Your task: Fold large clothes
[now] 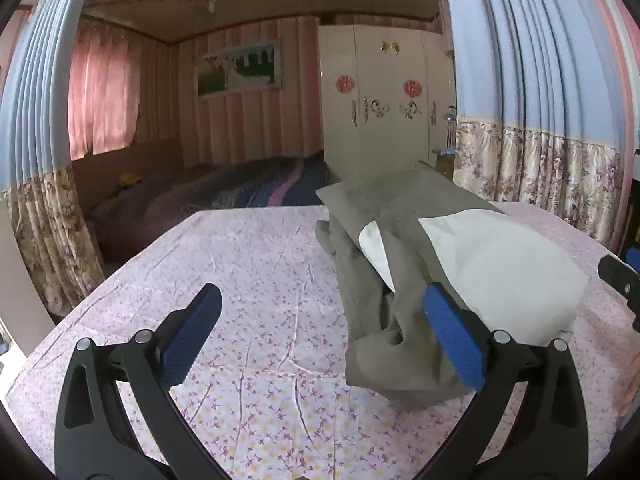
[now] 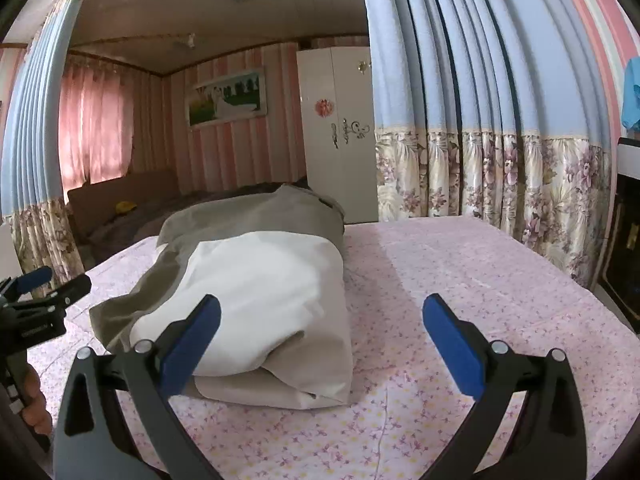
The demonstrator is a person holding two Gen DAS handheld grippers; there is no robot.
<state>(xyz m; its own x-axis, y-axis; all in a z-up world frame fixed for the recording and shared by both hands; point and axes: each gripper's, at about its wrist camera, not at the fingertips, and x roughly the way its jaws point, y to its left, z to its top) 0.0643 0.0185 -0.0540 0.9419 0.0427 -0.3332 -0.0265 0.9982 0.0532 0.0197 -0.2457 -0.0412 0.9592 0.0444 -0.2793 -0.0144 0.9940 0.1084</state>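
Olive-grey trousers (image 1: 384, 248) with white pocket lining (image 1: 508, 276) turned out lie bunched lengthwise on the floral sheet (image 1: 248, 280). My left gripper (image 1: 320, 308) is open and empty, its right finger (image 1: 452, 336) just over the trousers' near end. In the right wrist view the trousers (image 2: 248, 220) and white lining (image 2: 264, 292) lie left of centre. My right gripper (image 2: 320, 312) is open and empty, its left finger (image 2: 192, 336) in front of the white lining. The left gripper also shows at that view's left edge (image 2: 44, 288).
The sheet (image 2: 460, 280) covers a raised flat surface. Blue and floral curtains (image 2: 480, 140) hang at the right and at the far left. Beyond are a dark bed (image 1: 224, 196), a white wardrobe (image 1: 380, 100) and a pink-curtained window.
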